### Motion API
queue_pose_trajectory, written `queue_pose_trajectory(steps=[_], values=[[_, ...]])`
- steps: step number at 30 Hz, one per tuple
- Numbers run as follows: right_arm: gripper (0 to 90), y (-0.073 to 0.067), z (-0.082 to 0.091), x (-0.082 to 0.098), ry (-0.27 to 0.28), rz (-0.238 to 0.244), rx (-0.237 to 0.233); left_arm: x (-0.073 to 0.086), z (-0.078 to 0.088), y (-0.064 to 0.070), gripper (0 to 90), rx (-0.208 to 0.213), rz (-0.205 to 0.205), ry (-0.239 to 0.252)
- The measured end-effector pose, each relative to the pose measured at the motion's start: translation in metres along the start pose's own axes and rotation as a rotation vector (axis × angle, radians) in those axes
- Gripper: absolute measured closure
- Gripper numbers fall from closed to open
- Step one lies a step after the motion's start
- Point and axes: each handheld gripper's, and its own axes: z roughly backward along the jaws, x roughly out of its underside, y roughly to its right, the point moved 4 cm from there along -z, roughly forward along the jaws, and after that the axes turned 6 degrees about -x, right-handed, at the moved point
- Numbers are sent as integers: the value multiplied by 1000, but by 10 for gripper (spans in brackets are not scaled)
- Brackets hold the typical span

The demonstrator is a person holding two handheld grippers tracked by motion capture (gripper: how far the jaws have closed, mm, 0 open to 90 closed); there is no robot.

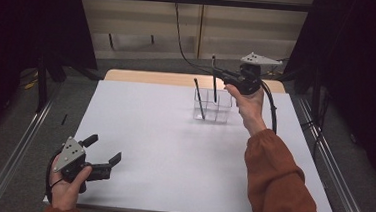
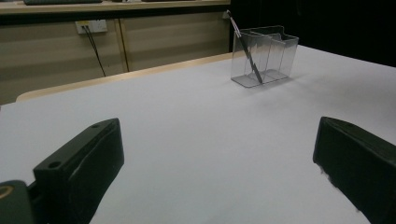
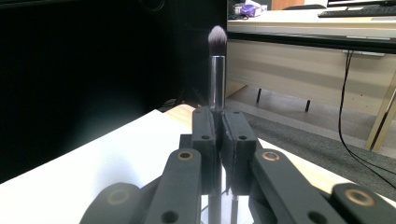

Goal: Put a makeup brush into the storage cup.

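A makeup brush is held upright, bristles up, clamped between the closed jaws of the right gripper, above the clear divided holder at the far side of the white table. A second brush is seen leaning in the holder's left compartment. The left gripper is kept open and empty near the table's near-left corner.
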Motion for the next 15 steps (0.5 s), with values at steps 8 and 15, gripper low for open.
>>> queue_pose_trajectory(steps=[8, 15], values=[[842, 2, -13, -8, 11, 4, 19, 0, 0, 0, 19, 1, -4, 0], [842, 4, -30, -10, 8, -1, 31, 0, 0, -1, 19, 2, -1, 4]])
